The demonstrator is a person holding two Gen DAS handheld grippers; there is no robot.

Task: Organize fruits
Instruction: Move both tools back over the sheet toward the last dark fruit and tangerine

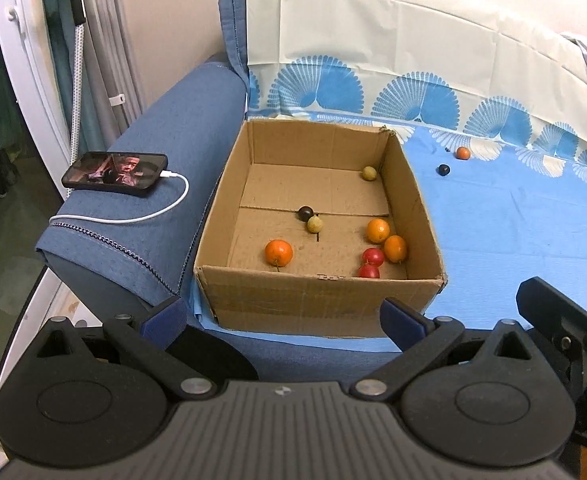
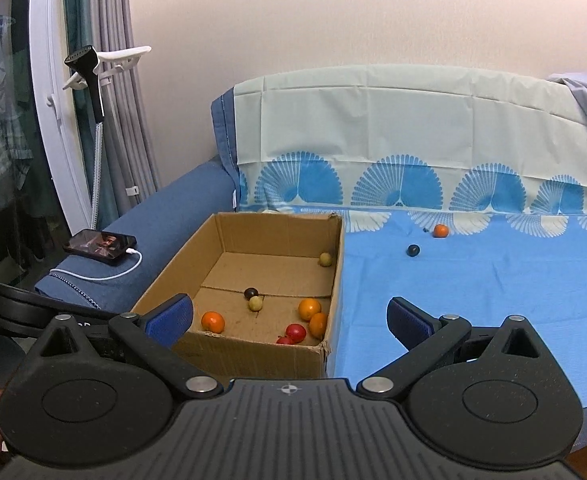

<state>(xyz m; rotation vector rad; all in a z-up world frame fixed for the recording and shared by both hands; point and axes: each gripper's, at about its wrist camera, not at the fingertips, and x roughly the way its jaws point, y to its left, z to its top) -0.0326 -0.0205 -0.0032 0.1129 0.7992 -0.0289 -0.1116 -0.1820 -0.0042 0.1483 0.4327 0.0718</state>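
At the left of the left wrist view a phone (image 1: 115,174) is seen lying on the blue armrest (image 1: 181,128), with a white cable plugged in. Just to its right, in the middle of the frame, the cardboard box (image 1: 317,300) is set on the blue sheet (image 1: 513,232). Inside it, three orange fruits (image 1: 278,252), two red ones (image 1: 373,256), two yellow-green ones and a dark one are counted. At the upper right, well apart from the box, a dark fruit (image 1: 443,169) and a small orange fruit (image 1: 462,153) are left lying on the sheet.

The left gripper (image 1: 283,316) is held wide open at the bottom of the frame, with nothing between its jaws. In the right wrist view the right gripper (image 2: 289,316) is likewise spread wide and empty, before the box's near corner.

The sorting is judged nearly done: two fruits remain outside. A reach towards the upper right is called for next, probably by the right gripper, and a gentle closure, since round fruit may be expected to roll on the cloth.
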